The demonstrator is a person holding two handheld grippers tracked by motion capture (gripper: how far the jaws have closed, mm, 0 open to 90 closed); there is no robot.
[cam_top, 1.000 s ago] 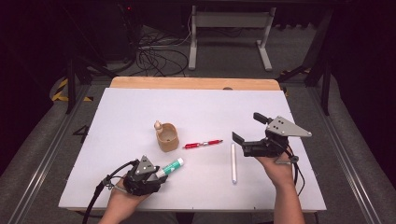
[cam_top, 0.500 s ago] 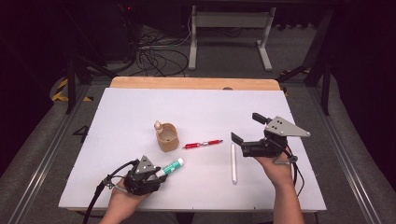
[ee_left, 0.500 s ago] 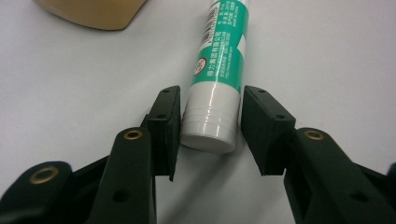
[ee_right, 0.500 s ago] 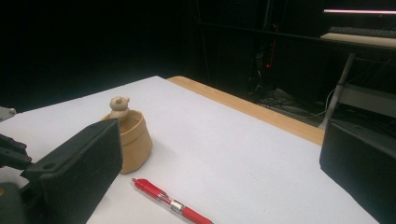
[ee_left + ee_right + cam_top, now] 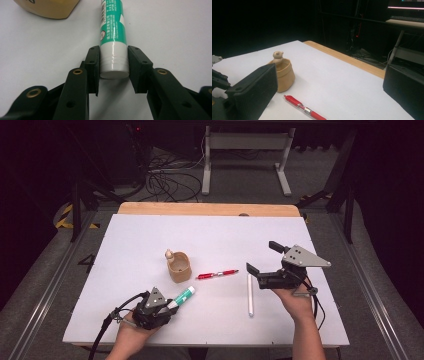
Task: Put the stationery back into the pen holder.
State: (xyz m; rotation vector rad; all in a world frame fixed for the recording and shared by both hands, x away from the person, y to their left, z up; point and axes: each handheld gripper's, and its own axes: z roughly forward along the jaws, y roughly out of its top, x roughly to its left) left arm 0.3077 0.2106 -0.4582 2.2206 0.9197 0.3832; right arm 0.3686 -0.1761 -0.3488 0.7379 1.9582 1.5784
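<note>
Four loose things lie on the table [image 5: 125, 245]: one tan pen cup [image 5: 179, 267] with a small bear figure on its rim, one green-and-white glue stick [image 5: 183, 295] near the cup, one red pen [image 5: 217, 274] just beside the cup, and one white stick [image 5: 250, 294] beyond the pen from the cup. Two grippers are present.

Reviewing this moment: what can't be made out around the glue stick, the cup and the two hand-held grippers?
- Glue stick: far end cut off by the top edge in the left gripper view; label print too small.
- Tan cup: inside hidden by its wall in the high view; mostly cropped in the left gripper view.
- Left hand-held gripper: jaw contact too small in the high view.
- Red pen: tip cut off by the bottom edge, right gripper view.
</note>
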